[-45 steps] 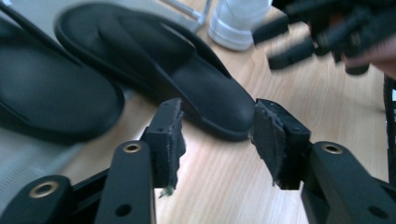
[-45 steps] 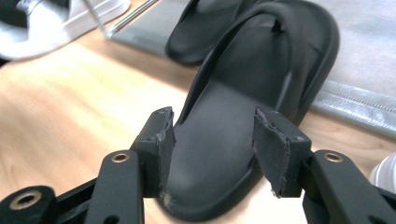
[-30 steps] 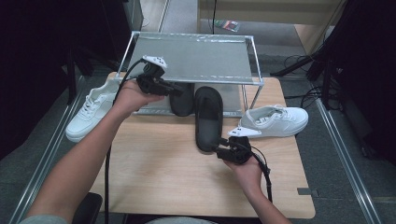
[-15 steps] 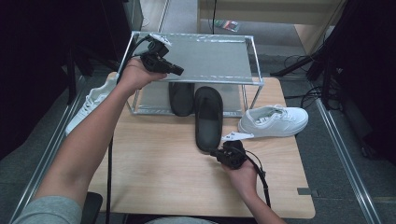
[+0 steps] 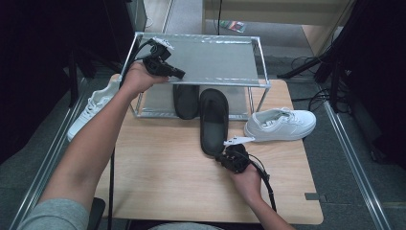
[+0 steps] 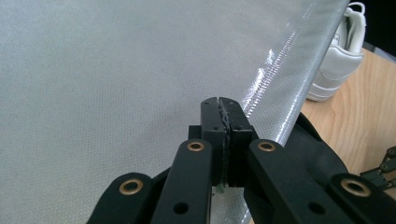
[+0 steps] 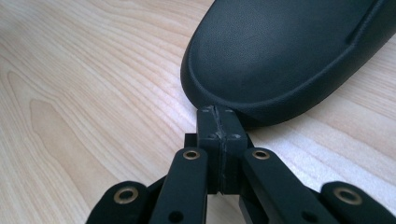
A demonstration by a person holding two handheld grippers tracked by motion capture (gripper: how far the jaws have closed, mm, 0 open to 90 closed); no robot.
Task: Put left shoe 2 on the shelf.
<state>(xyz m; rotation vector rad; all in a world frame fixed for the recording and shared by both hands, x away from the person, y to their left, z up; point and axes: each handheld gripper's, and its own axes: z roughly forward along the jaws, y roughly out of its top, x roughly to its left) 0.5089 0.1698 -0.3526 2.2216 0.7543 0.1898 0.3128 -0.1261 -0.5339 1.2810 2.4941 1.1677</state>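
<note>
The right tool (image 7: 218, 122), jaws pressed together with nothing between them, sits at the rounded tip of a matte black slipper (image 7: 289, 51) lying on the pale wood-grain bench (image 7: 79, 93). The left tool (image 6: 226, 112), likewise closed and empty, hovers over the rack's (image 5: 261, 86) grey woven shelf (image 6: 107, 88).

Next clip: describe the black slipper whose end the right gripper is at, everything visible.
The black slipper is a slide sandal with a broad band over the forefoot and a smooth, matte, rubbery-looking surface. It lies flat, sole down, on the wooden table, lengthwise away from the person, its far end under the shelf rack beside a second black slipper. The shut right gripper meets its rounded near end; nothing is clamped between the jaws.
</note>
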